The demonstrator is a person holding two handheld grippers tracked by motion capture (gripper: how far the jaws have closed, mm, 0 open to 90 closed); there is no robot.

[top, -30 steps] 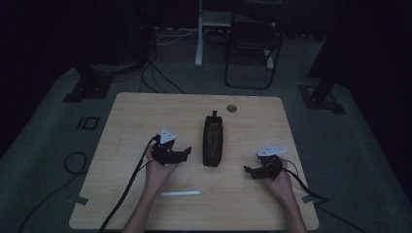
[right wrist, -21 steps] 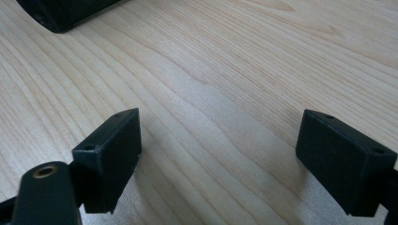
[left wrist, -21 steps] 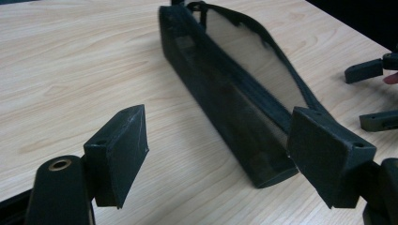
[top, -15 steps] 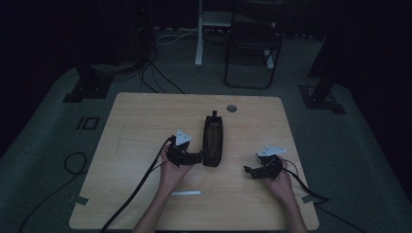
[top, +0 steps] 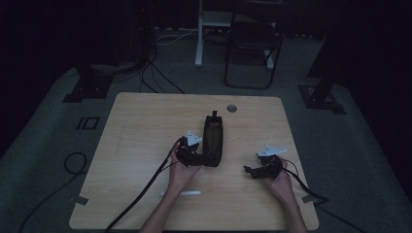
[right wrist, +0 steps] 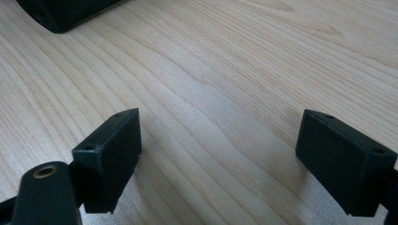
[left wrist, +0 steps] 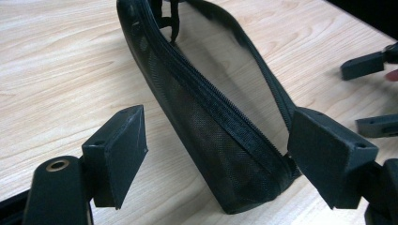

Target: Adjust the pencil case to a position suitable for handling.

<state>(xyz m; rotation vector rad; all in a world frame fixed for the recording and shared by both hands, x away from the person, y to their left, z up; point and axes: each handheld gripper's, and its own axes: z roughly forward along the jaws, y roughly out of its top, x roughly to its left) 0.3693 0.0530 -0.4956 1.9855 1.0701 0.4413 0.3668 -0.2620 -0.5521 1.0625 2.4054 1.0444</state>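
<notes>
- Both your grippers are spread: left gripper [left wrist: 216,154] straddles the near end of the black zippered mesh pouch [left wrist: 206,117], not pinching; right gripper [right wrist: 218,159] over bare table [right wrist: 234,70].
- Pouch's far end is cut off; it lies mid-table [top: 145,121].

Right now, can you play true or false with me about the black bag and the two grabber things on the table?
1. The left gripper has its jaws open around the near end of the black pouch. True.
2. The right gripper is squeezing the black pouch. False: its jaws are open over bare wooden table, apart from the pouch.
3. A white pen lies on the table near the person's left hand. True.
4. The black pouch hangs off the table's edge. False: it lies near the middle of the table.
5. A zipper runs along the pouch. True.
</notes>
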